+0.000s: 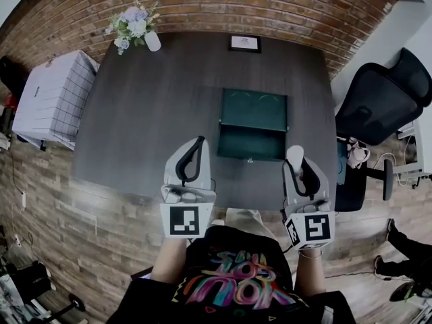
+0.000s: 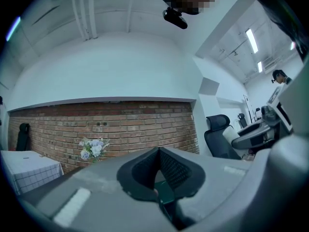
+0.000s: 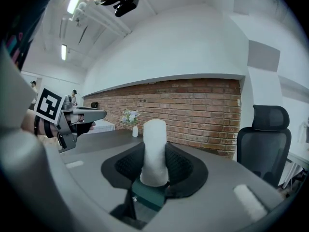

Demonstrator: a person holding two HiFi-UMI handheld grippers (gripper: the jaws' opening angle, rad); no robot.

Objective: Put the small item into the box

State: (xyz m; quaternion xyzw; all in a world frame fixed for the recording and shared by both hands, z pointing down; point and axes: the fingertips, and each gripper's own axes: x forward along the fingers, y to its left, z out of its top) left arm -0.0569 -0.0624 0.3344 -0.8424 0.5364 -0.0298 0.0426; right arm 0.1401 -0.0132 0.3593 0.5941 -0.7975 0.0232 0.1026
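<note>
A dark green box (image 1: 252, 124) lies open on the dark table (image 1: 148, 120), its lid folded back toward the wall. My right gripper (image 1: 298, 162) hovers over the table's near right edge, just right of the box, and is shut on a small white cylinder (image 1: 294, 156). In the right gripper view the cylinder (image 3: 155, 149) stands upright between the pads (image 3: 179, 167), with the green box (image 3: 148, 196) below. My left gripper (image 1: 198, 144) is near the box's left front corner. In the left gripper view its jaws (image 2: 158, 152) meet at the tips with nothing between them.
A vase of flowers (image 1: 133, 24) and a small framed card (image 1: 244, 43) stand at the table's far edge by the brick wall. A white checked cabinet (image 1: 52, 98) stands to the left, and a black office chair (image 1: 383, 98) to the right. The floor is wooden.
</note>
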